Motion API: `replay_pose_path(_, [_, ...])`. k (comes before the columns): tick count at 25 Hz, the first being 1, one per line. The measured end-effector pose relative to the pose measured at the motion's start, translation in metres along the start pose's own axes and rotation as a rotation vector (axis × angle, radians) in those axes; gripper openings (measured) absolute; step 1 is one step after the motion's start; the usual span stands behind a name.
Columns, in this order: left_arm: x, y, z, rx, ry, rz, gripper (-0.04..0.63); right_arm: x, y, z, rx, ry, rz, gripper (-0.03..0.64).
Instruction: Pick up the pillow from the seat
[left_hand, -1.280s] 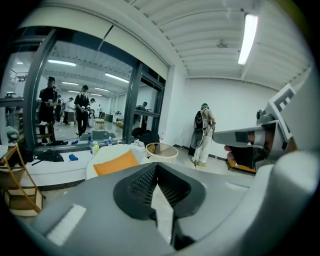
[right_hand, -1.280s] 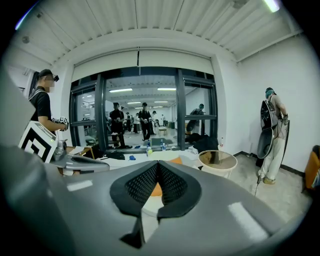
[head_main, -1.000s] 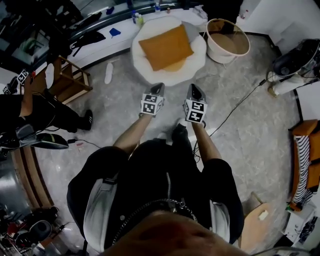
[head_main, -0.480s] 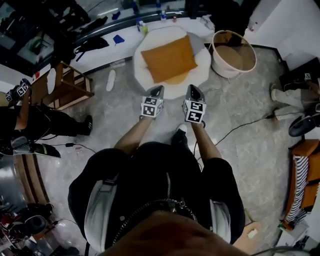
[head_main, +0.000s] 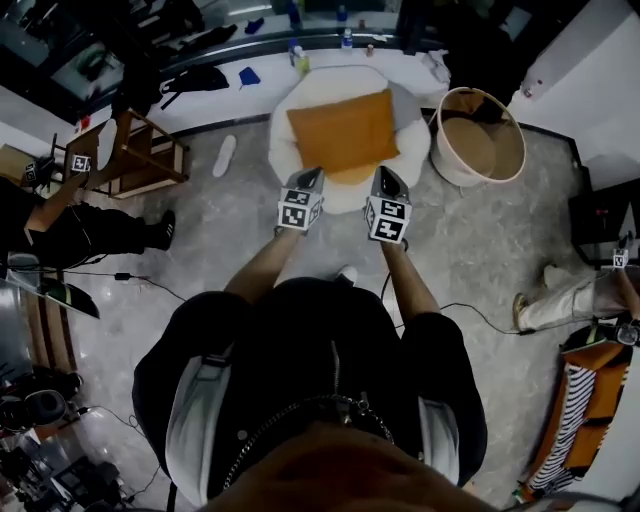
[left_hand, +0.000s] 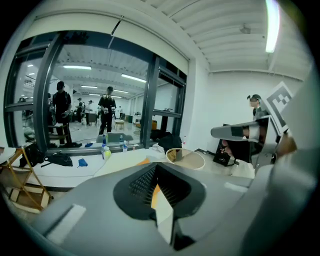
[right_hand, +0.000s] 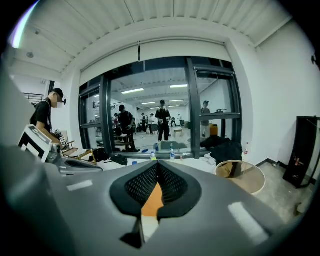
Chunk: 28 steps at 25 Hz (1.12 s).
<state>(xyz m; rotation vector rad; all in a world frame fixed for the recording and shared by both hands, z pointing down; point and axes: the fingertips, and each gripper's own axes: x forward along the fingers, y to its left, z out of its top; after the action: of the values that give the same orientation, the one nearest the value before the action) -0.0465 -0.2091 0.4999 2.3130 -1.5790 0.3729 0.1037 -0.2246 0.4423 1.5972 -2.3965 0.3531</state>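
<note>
An orange square pillow (head_main: 345, 130) lies on a round white seat (head_main: 283, 120) ahead of me. Both grippers are held side by side at the seat's near edge, pointing at the pillow. The left gripper (head_main: 314, 176) is shut and holds nothing. The right gripper (head_main: 384, 174) is shut and empty too. In the left gripper view the shut left gripper (left_hand: 156, 169) hides most of the seat, and a strip of pillow (left_hand: 144, 161) shows above it. The right gripper (right_hand: 158, 169) frames a sliver of orange pillow (right_hand: 151, 200) below its tips.
A round cream basket (head_main: 449, 168) stands right of the seat, also seen as the basket (right_hand: 256, 176). A wooden folding rack (head_main: 135, 160) and a white slipper (head_main: 224, 155) are to the left. A cable (head_main: 470, 312) crosses the floor, and a person's foot (head_main: 545, 305) is at the right. Bottles and bags line the ledge behind.
I have walked closer to the seat. The seat and pillow have come nearer, and the gripper tips now reach its near edge. Both grippers stay shut.
</note>
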Motion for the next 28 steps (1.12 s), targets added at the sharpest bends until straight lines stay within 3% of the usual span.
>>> replay_pose_path(7, [0.03, -0.006, 0.012, -0.008, 0.001, 0.053, 0.009, 0.024, -0.034, 0.001, -0.012, 0.016, 0.047, 0.002])
replay_pose_path(17, [0.056, 0.011, 0.014, -0.034, 0.006, 0.101, 0.009, 0.059, -0.047, 0.005, -0.028, 0.02, 0.093, 0.002])
replay_pose_path(28, [0.15, 0.066, 0.043, -0.109, -0.013, 0.147, 0.009, 0.17, -0.068, 0.038, -0.094, 0.057, 0.153, 0.002])
